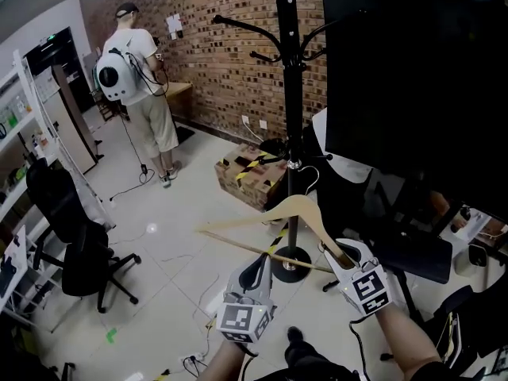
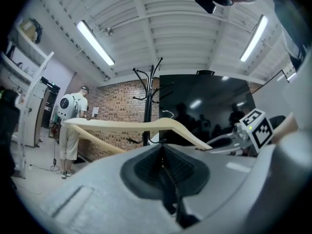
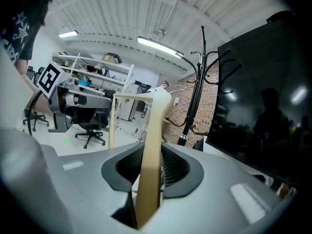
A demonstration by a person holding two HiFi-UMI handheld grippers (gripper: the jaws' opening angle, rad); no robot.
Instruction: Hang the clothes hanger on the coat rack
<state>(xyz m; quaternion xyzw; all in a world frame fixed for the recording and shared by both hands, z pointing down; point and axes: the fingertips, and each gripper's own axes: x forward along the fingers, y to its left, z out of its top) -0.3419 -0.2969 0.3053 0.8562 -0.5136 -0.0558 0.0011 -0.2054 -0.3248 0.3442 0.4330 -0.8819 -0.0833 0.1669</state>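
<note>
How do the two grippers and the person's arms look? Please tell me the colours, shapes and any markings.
The left gripper and the right gripper have smooth, light grey shells that narrow toward the jaws. Each carries a cube with black and white square markers. Inside the shells, the pads are dark grey and ribbed. In the head view no sleeves cover the forearms.

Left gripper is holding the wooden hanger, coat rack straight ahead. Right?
No: the right gripper holds the hanger, clamped on one of its arms, as the right gripper view shows. The left gripper is shut on nothing. The coat rack is straight ahead.
</note>
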